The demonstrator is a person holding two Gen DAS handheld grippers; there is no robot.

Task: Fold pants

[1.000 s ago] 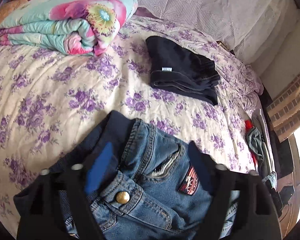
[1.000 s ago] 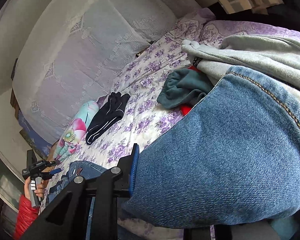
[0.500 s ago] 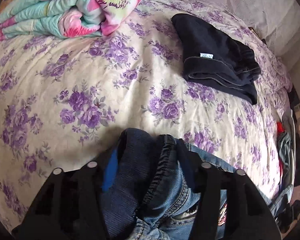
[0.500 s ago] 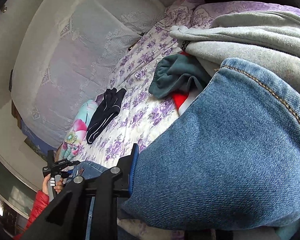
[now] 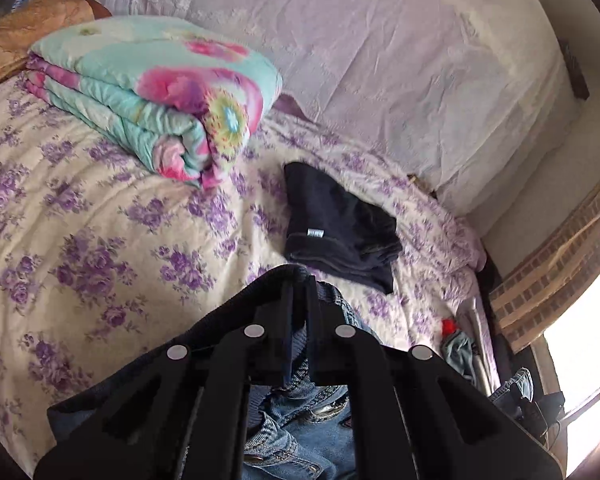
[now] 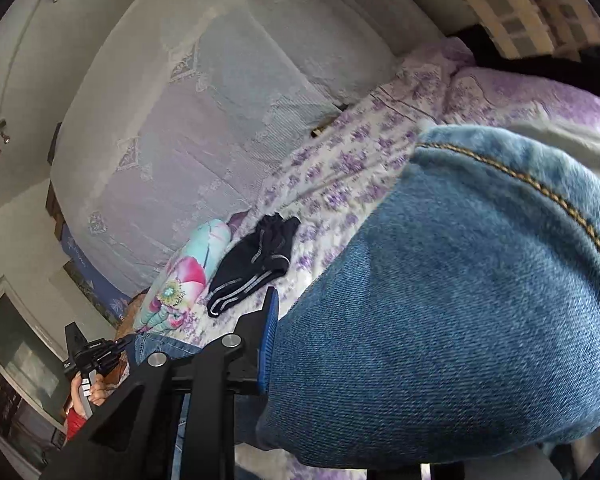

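Note:
Blue jeans (image 5: 296, 436) with a dark ribbed waistband hang from my left gripper (image 5: 298, 300), which is shut on the waistband and holds it above the flowered bed. In the right wrist view a wide fold of the same blue jeans (image 6: 460, 300) fills the right side. My right gripper is shut on this denim; only its left finger (image 6: 270, 336) with a blue pad shows, the other is hidden behind the cloth. The left gripper (image 6: 96, 358) shows far off at lower left in a hand.
Folded dark pants (image 5: 336, 228) lie on the bedspread (image 5: 100, 232) ahead, also in the right wrist view (image 6: 256, 264). A folded floral quilt (image 5: 160, 100) sits at the back left. More clothes (image 5: 460, 348) lie at the bed's right edge. A padded headboard (image 5: 400, 60) stands behind.
My left gripper has closed on the jeans' waistband and lifted it, tilting up towards the headboard. My right gripper has shifted with the denim, hiding the clothes pile.

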